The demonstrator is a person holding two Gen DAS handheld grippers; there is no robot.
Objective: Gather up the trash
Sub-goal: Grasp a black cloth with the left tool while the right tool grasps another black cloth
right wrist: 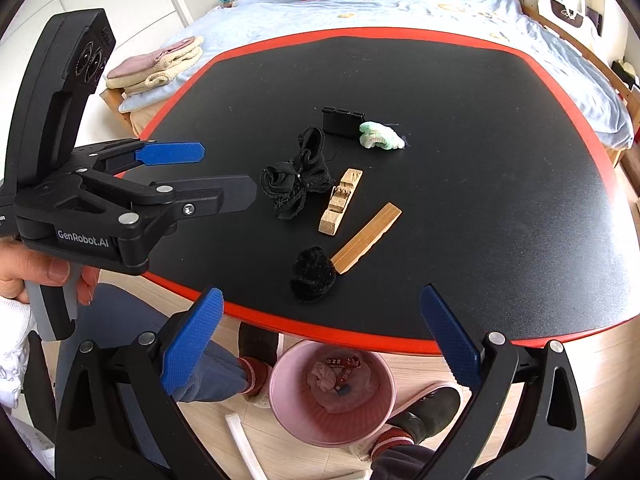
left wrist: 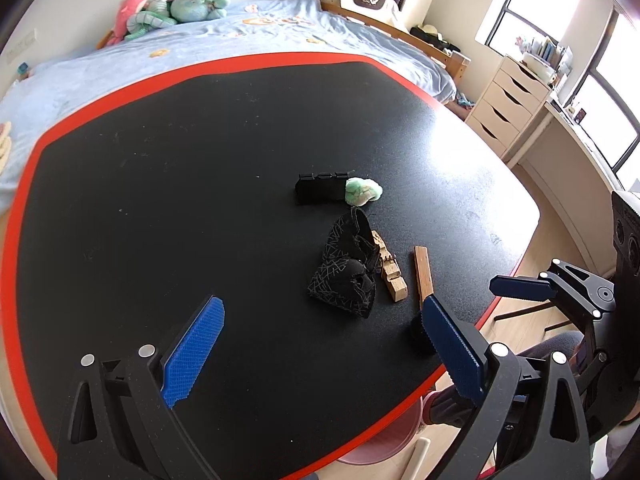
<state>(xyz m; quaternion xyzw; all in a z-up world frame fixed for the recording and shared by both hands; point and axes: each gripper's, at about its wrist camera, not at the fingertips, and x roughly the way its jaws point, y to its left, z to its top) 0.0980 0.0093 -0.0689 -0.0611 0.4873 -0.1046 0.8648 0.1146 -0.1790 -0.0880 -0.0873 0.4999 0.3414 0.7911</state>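
On the black table (right wrist: 480, 160) lie a green crumpled wad (right wrist: 380, 136), a small black box (right wrist: 340, 122), a black patterned cloth (right wrist: 296, 184), a carved wooden piece (right wrist: 340, 202), a wooden strip (right wrist: 366, 238) and a black fuzzy ball (right wrist: 314, 274). My right gripper (right wrist: 322, 340) is open and empty, hovering over the table's near red edge and the pink bin (right wrist: 278, 384) below. My left gripper (right wrist: 230, 172) is open and empty left of the cloth. In the left wrist view, its right finger partly covers the fuzzy ball (left wrist: 418, 330), with the cloth (left wrist: 348, 268) ahead of it.
The pink bin on the floor under the table edge holds crumpled paper and a red wrapper. A person's feet (right wrist: 256, 368) stand beside it. A bed (left wrist: 240, 40) with plush toys runs behind the table, folded towels (right wrist: 156, 66) lie left, and drawers (left wrist: 508, 108) stand right.
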